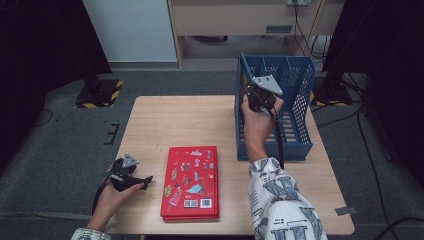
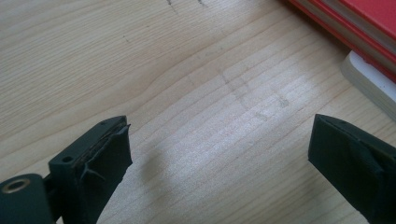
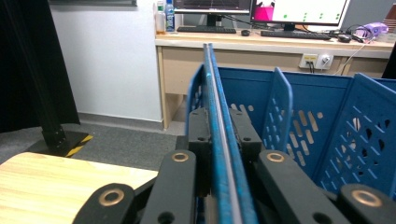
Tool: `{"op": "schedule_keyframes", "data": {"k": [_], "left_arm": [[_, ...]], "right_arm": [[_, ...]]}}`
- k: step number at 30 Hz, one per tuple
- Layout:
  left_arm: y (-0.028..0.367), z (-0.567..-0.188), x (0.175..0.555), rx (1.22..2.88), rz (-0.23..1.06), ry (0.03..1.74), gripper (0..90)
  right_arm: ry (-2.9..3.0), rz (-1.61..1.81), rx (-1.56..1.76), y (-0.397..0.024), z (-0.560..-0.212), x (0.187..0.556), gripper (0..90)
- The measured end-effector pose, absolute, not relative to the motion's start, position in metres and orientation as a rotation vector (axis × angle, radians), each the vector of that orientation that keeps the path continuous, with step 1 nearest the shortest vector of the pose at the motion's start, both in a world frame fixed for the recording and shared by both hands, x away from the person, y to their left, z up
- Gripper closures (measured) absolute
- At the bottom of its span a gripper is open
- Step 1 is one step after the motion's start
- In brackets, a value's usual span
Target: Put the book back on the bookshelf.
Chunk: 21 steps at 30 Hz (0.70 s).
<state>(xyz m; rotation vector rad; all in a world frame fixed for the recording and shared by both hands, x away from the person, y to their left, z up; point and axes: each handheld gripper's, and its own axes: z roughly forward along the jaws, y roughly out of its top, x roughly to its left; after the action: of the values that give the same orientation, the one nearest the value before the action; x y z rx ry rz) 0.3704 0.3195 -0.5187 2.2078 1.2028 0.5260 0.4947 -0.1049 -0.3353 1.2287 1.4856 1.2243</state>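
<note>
Risk sat mostly on the right side. High view: right gripper (image 1: 261, 95) was at the left wall of the blue file rack (image 1: 295, 107), which stood at the worktop's (image 1: 190, 120) far right corner, close to the edge. A hard pull or twist there could have tipped the rack or slid it off the worktop. Red book (image 1: 191, 182) lay flat near the front edge, left gripper (image 1: 142, 181) just beside it, not touching.

Left gripper view: jaws spread wide over bare wood, nothing between them. Book stack's corner (image 2: 359, 35) sat at upper right. From that low angle the jaws could have shoved the books instead of getting under a cover; the thin red one on top might have slid off alone.

Right gripper view: jaws pinched the rack wall's thin top rim (image 3: 219, 121), nearly pressed together. Grip area looked small on a slick plastic edge, so slipping off under load seemed likely, or the rim flexing.
</note>
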Motion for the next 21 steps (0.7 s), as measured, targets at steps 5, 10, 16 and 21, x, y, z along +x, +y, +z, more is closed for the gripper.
{"op": "schedule_keyframes", "data": {"k": [5,10,16,21], "left_arm": [[0.319,-0.519,0.370,2.211,0.525,1.201,5.0],[0.318,-0.519,0.370,2.216,0.526,1.199,5.0],[0.318,-0.519,0.370,2.215,0.526,1.199,5.0],[0.317,-0.518,0.370,2.217,0.526,1.197,5.0]], "right_arm": [[1.521,1.232,1.201,-0.099,-0.335,0.491,73.6],[1.565,1.240,1.184,-0.098,-0.335,0.488,64.6],[1.597,1.249,1.174,-0.099,-0.338,0.483,59.1],[1.620,1.250,1.167,-0.101,-0.342,0.478,56.4]]}}
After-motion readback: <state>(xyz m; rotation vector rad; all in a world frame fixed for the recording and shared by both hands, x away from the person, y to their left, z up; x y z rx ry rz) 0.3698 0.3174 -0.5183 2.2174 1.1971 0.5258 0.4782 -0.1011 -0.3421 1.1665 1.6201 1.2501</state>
